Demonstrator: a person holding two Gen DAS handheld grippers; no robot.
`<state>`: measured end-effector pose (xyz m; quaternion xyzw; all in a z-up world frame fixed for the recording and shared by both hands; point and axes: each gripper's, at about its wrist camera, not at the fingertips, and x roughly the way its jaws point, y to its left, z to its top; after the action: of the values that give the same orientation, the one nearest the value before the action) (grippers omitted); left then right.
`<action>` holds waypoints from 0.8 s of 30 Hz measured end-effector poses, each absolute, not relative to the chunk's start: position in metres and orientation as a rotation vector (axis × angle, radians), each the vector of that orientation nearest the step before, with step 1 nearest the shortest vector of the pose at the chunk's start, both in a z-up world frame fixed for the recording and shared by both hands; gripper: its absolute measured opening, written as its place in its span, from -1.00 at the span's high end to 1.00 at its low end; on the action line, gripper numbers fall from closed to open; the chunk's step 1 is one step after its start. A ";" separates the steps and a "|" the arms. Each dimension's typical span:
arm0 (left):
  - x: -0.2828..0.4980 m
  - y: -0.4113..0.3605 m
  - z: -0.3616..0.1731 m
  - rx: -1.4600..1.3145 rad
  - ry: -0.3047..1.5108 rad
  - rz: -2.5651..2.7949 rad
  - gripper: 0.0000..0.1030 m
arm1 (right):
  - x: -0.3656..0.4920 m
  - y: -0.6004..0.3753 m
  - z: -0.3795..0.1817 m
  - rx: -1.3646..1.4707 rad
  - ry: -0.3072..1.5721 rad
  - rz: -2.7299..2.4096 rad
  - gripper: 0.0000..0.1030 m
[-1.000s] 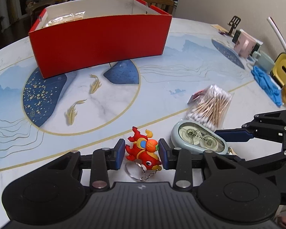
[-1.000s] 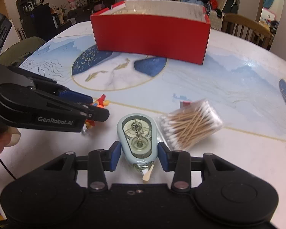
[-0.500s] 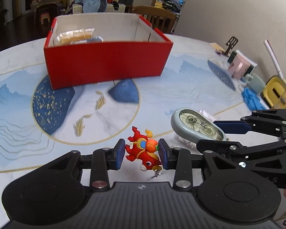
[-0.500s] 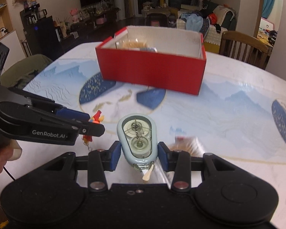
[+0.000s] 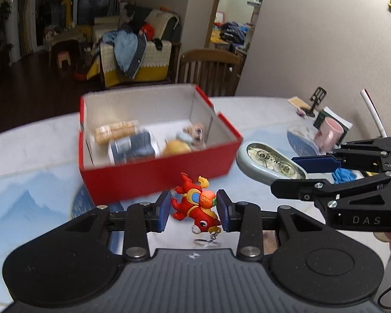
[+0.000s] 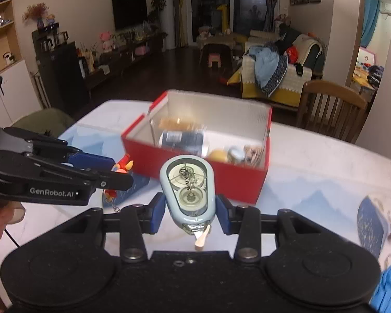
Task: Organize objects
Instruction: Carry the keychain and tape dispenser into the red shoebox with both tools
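Left gripper (image 5: 193, 210) is clamped on the rubbery red fish keychain (image 5: 195, 204), right gripper (image 6: 190, 212) on the correction tape dispenser (image 6: 187, 190), both held up in front of the red shoebox (image 5: 153, 177). Both look super light. The tape's smooth plastic shell seems slippery, so gripping its flat sides makes sense.

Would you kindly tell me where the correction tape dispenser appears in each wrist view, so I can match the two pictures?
Left wrist view: correction tape dispenser at right of centre, in the right gripper entering from the right.
Right wrist view: dispenser at centre, between that gripper's blue pads.
Shared landmark: the open red box behind it.
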<state>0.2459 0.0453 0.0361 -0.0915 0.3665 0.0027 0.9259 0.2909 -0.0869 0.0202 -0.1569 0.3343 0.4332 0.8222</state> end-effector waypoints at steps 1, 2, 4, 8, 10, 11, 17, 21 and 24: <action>0.251 0.048 0.040 -0.181 0.746 0.010 0.30 | 0.296 -0.084 0.024 -0.331 0.704 0.921 0.20; 0.256 0.050 0.043 -0.176 0.741 0.013 0.30 | 0.300 -0.081 0.027 -0.329 0.697 0.918 0.20; 0.265 0.055 0.048 -0.166 0.734 0.018 0.30 | 0.310 -0.075 0.031 -0.327 0.688 0.910 0.20; 0.286 0.064 0.056 -0.167 0.738 0.028 0.30 | 0.329 -0.061 0.033 -0.324 0.684 0.894 0.20; 0.297 0.068 0.059 -0.161 0.734 0.036 0.30 | 0.341 -0.054 0.033 -0.326 0.689 0.890 0.20; 0.303 0.069 0.061 -0.152 0.731 0.042 0.30 | 0.347 -0.050 0.032 -0.329 0.692 0.888 0.20; 0.342 0.070 0.065 -0.092 0.718 0.058 0.30 | 0.376 -0.028 0.025 -0.378 0.679 0.882 0.20; 0.367 0.068 0.057 -0.040 0.712 0.079 0.30 | 0.397 -0.014 0.017 -0.394 0.664 0.902 0.20; 0.385 0.070 0.047 -0.041 0.732 0.092 0.30 | 0.413 -0.003 0.007 -0.403 0.675 0.911 0.20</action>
<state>0.3851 0.0696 0.0470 -0.0200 0.3579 0.0449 0.9325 0.4128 -0.0033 0.0071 -0.1896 0.3175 0.4284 0.8245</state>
